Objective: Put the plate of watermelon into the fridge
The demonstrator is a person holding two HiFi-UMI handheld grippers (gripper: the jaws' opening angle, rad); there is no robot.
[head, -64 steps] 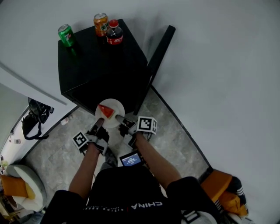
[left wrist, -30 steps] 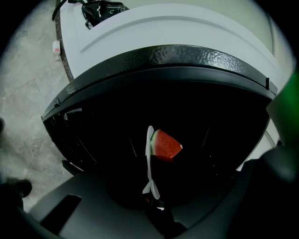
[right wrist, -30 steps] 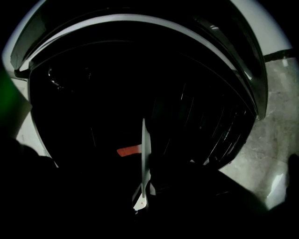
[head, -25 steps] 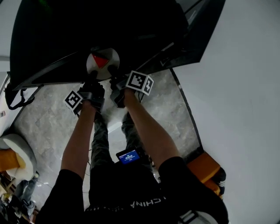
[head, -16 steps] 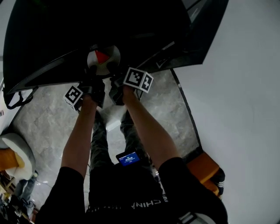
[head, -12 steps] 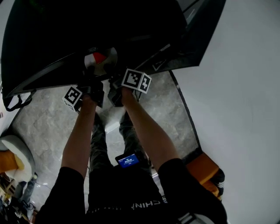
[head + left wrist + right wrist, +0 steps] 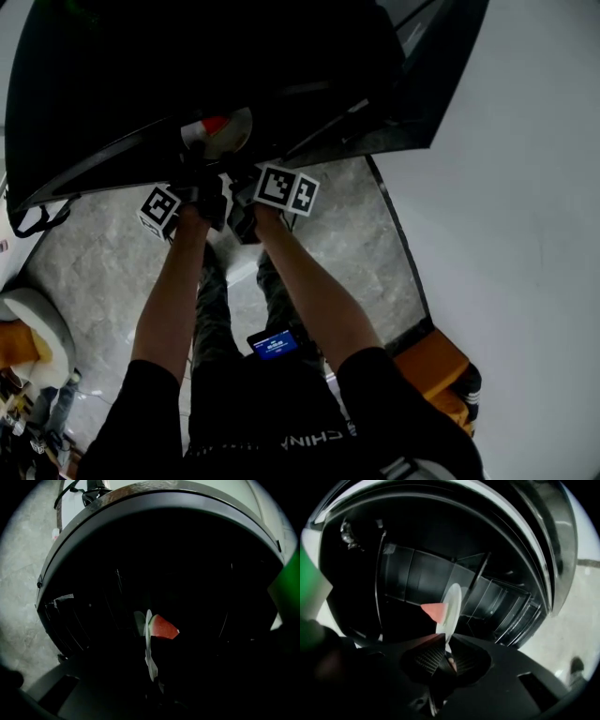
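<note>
One round white plate (image 7: 225, 141) carries one red wedge of watermelon (image 7: 214, 125) with a thin green rind. In the left gripper view the plate (image 7: 149, 641) shows edge-on, with the wedge (image 7: 162, 627) on its right face. In the right gripper view the plate (image 7: 452, 604) has the wedge (image 7: 433, 611) on its left.

There are two grippers, both on the plate's near rim. The left gripper (image 7: 199, 173) has its dark jaws closed on the rim at the left. The right gripper (image 7: 240, 178) pinches the rim at the right, its ribbed pads (image 7: 426, 660) pressed on the edge.

The plate sits at the mouth of the one black fridge (image 7: 187, 66), its far part tucked under the top edge, above the grey stone floor (image 7: 94, 262). The fridge door (image 7: 427, 84) stands open at the right. Wire shelves (image 7: 506, 611) show inside.
</note>
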